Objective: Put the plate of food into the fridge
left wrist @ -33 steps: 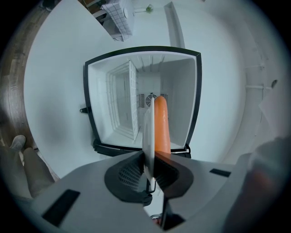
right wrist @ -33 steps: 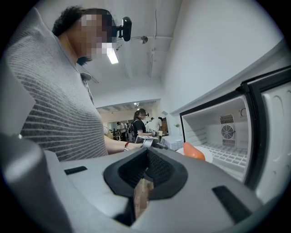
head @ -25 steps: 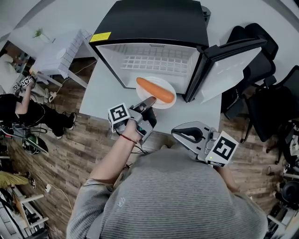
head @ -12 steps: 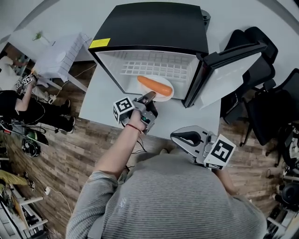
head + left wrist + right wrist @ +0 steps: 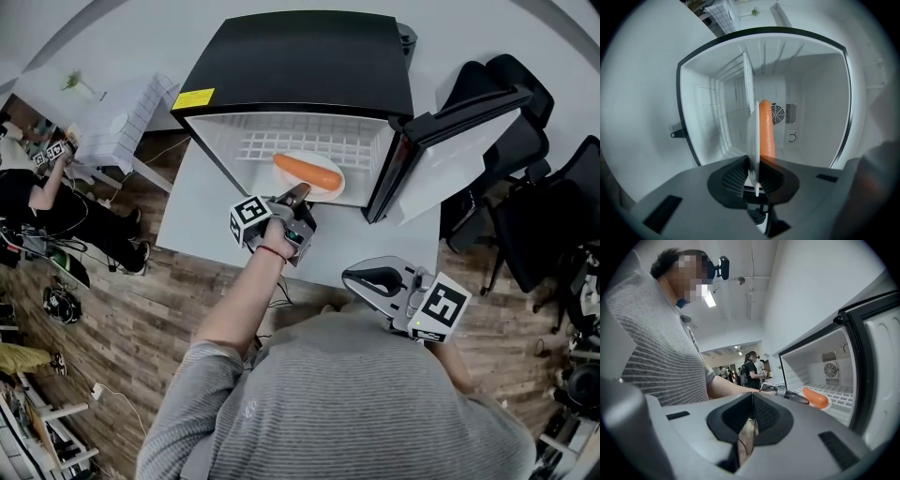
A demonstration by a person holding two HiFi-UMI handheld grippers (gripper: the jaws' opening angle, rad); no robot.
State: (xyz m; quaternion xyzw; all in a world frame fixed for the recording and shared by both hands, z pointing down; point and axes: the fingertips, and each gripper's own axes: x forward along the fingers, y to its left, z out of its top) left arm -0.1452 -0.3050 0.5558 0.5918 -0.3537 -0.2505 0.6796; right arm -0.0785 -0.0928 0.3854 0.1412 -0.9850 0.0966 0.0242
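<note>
**Plate carried over the fridge threshold**

The fridge (image 5: 300, 47) is stood open, its door (image 5: 459, 141) swung wide. A second ago the plate (image 5: 330, 190) was held at the front lip. Now it is seen further in, over the front of the wire shelf (image 5: 281, 142), with the carrot (image 5: 306, 171) lying on it. Whether it rests there cannot be told. Its near rim is clamped by the left gripper (image 5: 298, 195). The right gripper (image 5: 370, 278) is kept back, closed on nothing. Only setting down and release are judged to be left.
</note>
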